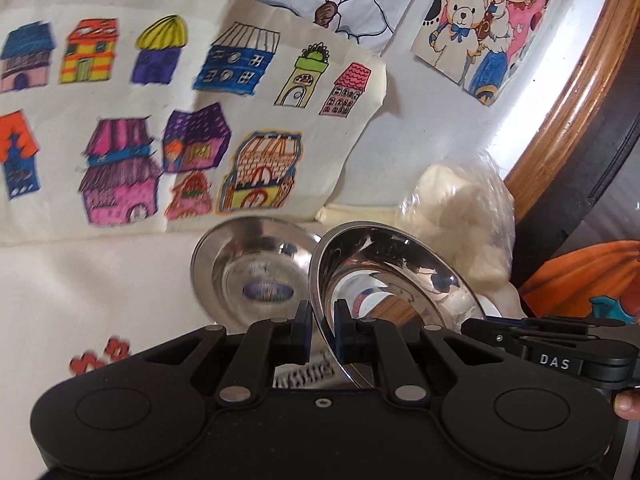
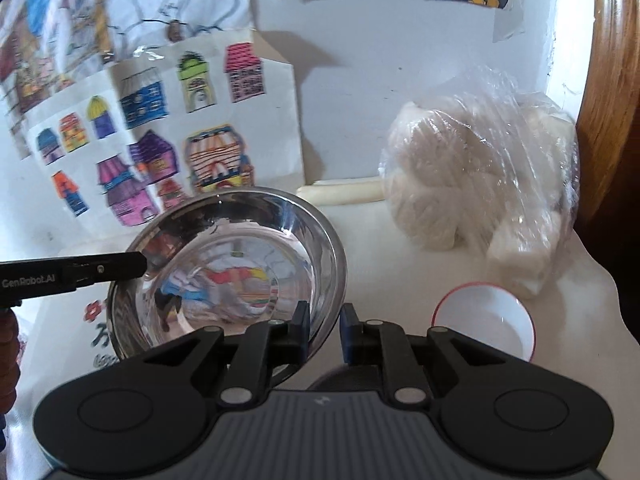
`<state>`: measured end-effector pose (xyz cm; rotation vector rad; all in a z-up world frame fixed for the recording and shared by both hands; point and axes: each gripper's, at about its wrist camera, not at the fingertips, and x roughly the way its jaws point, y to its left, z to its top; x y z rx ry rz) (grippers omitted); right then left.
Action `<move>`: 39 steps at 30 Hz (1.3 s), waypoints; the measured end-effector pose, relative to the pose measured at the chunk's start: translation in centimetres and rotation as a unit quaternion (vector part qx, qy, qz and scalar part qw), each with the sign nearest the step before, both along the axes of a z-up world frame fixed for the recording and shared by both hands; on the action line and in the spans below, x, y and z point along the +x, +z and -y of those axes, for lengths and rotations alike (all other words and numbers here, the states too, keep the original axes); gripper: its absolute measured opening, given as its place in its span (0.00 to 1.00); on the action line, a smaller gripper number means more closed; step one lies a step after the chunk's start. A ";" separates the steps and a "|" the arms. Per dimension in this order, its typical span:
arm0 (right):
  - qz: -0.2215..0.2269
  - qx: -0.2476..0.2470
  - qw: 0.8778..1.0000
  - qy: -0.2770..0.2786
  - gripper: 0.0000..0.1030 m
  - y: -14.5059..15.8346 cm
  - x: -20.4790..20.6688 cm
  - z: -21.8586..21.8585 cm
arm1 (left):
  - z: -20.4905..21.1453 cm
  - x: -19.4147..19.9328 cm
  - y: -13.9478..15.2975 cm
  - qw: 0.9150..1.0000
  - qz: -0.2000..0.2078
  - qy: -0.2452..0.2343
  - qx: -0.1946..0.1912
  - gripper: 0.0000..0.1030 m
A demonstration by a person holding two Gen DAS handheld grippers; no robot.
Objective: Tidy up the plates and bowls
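A tilted steel bowl [image 1: 384, 276] is pinched by its rim in the narrowly closed left gripper [image 1: 323, 334], with a second steel bowl [image 1: 252, 272] lying on the white cloth [image 1: 100, 292] at its 9 o'clock. In the right wrist view the right gripper [image 2: 325, 334] is clamped on the near rim of a steel bowl [image 2: 228, 272], and a red-rimmed white bowl [image 2: 486, 320] sits at 3 o'clock. Nesting is best done slowly, with both rims kept level and the bagged white lumps [image 2: 480, 184] at 1 o'clock avoided.

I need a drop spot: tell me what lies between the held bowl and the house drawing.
Another steel bowl lies between the held bowl and the drawing; the left wrist view shows it.
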<state>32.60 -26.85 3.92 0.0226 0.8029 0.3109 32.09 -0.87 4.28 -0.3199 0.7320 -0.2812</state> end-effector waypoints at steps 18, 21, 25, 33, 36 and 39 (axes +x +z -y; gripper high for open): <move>-0.033 0.021 0.999 0.012 0.19 -2.1 -8.6 -0.8 | -1.4 -6.6 -2.6 0.999 -0.027 -0.021 0.019 0.11; -0.039 0.022 0.999 0.015 0.20 -2.7 -9.2 -0.9 | -1.5 -7.0 -3.1 0.999 -0.032 -0.019 0.024 0.11; -0.046 0.022 0.999 0.019 0.20 -3.6 -9.6 -1.2 | -1.5 -7.0 -3.5 0.999 -0.037 -0.017 0.033 0.11; -0.046 0.013 0.998 0.031 0.21 -3.8 -9.7 -1.8 | -1.5 -6.9 -4.3 0.998 -0.046 -0.014 0.046 0.11; -0.046 0.007 0.998 0.034 0.21 -3.8 -9.7 -2.0 | -1.5 -6.9 -4.6 0.997 -0.050 -0.016 0.052 0.11; -0.047 0.002 0.998 0.038 0.21 -3.8 -9.9 -2.1 | -1.7 -7.0 -4.9 0.997 -0.056 -0.014 0.048 0.11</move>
